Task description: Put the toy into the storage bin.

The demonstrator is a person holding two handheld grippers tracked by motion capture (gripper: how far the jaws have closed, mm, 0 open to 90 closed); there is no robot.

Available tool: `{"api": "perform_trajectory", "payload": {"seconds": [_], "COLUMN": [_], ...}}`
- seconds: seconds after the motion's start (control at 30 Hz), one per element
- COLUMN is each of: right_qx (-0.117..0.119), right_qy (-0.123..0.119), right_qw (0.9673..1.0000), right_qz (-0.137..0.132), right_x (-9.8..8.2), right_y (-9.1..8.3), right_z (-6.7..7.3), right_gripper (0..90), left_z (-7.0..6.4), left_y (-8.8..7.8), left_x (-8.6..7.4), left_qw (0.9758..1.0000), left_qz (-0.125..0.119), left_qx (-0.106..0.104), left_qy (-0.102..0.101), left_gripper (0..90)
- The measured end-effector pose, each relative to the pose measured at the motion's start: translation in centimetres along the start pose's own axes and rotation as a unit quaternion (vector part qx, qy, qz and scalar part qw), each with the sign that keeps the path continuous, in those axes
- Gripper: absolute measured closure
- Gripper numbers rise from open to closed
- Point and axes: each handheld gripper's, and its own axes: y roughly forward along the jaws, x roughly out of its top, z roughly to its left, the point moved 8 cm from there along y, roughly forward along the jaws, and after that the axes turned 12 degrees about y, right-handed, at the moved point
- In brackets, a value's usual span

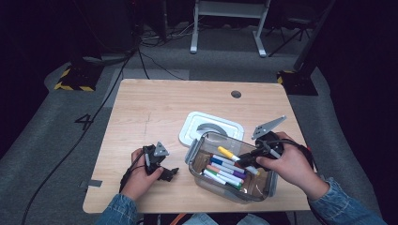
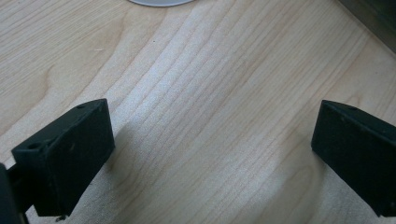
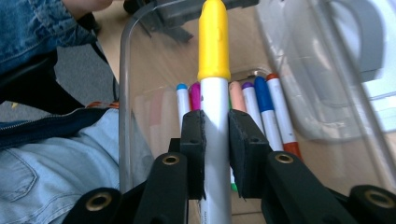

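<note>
A clear plastic box [image 1: 202,145] stands at the table's front right with several coloured markers [image 1: 225,172] lying in it. My right gripper [image 1: 247,160] is shut on a white marker with a yellow cap [image 1: 228,153], holding it over the box. In the right gripper view the yellow-capped marker [image 3: 214,56] runs straight up between the two black pads [image 3: 194,149], above the other markers [image 3: 264,109]. My left gripper [image 1: 170,173] rests on the table left of the box, jaws open; in the left gripper view its fingers [image 2: 70,149] stand wide apart over bare wood.
The box's white lid [image 1: 211,129] lies flat just behind the box. A round cable hole [image 1: 236,94] sits near the table's far edge. Bare wood spreads across the table's far and left parts [image 1: 150,103]. Cables run over the floor beyond the table.
</note>
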Motion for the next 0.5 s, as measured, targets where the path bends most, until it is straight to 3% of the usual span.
{"api": "perform_trajectory", "payload": {"seconds": [0.5], "right_qx": [0.021], "right_qy": [-0.013], "right_qw": [0.9968], "right_qz": [0.076], "right_x": [-0.4], "right_y": [5.3], "right_z": [1.3], "right_gripper": [77.0], "left_z": [0.0], "left_y": [0.0], "left_x": [0.0], "left_qw": [1.0], "left_qz": [-0.001], "left_qx": [0.0], "left_qy": [0.002], "left_gripper": [0.0]}}
